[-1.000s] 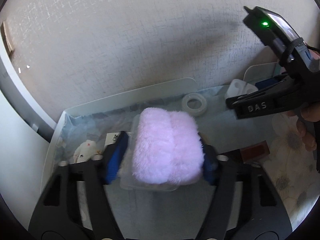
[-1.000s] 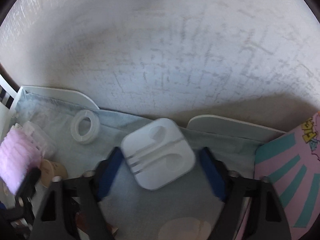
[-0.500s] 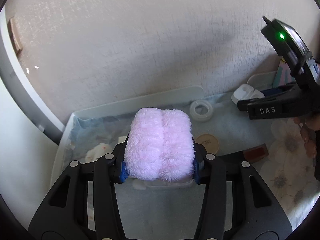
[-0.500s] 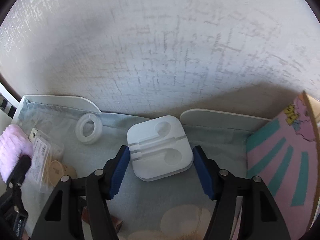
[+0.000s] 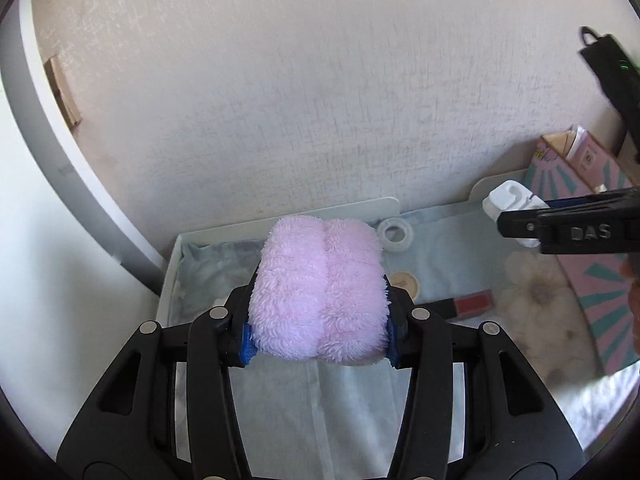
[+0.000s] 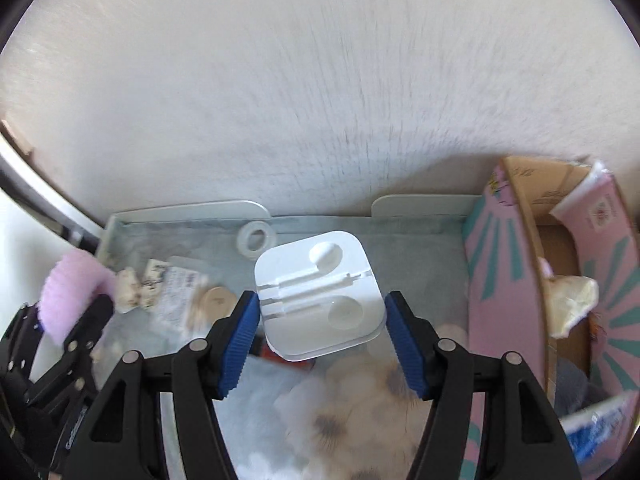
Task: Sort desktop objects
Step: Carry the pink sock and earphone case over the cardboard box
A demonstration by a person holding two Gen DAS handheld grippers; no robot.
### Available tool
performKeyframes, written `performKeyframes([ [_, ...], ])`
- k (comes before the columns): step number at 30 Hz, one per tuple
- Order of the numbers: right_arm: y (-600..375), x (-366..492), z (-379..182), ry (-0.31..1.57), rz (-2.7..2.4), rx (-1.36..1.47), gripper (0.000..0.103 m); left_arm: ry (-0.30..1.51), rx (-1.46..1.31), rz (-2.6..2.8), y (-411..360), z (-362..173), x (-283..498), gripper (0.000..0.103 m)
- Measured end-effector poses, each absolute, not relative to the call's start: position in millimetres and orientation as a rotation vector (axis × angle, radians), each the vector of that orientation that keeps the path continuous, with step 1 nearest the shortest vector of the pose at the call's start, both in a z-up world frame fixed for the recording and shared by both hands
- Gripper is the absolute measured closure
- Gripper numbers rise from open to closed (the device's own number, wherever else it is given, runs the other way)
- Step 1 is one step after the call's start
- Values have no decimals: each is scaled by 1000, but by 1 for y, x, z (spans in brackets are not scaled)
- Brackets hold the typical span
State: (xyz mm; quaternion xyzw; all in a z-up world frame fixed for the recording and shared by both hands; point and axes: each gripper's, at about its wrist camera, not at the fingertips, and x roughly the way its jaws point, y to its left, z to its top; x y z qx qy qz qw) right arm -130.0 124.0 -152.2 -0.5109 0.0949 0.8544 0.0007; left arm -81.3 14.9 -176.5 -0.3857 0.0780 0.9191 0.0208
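Black hand-held gripper [image 5: 520, 222] (lettered "DAS")

A pale, rough-textured wall [image 5: 304, 92] fills most of both views, lit softly by daylight, with a faint shadow across its lower right. At the far left a curved white and grey frame [image 5: 48, 128] runs down to the desk. Low white dividers [image 6: 192, 210] stand against the wall's foot, above a light blue cloth [image 5: 444, 248] printed with pale flowers
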Motion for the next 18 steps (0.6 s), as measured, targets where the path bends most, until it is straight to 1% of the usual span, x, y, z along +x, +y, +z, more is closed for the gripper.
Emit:
performKeyframes([
  [4, 132, -108, -121, 271, 2716, -1553, 43, 175, -1176, 2836, 15, -150, -75, 60],
  [10, 160, -78, -77, 323, 2724, -1412, 43, 196, -1099, 2815, 39, -125, -83, 60],
  [15, 185, -57, -57, 337, 2703, -1345, 43, 191, -1066, 2744, 65, -115, -87, 60],
  [18, 194, -44, -54, 342, 2683, -1316, 43, 175, -1044, 2678, 86, -110, -89, 60],
])
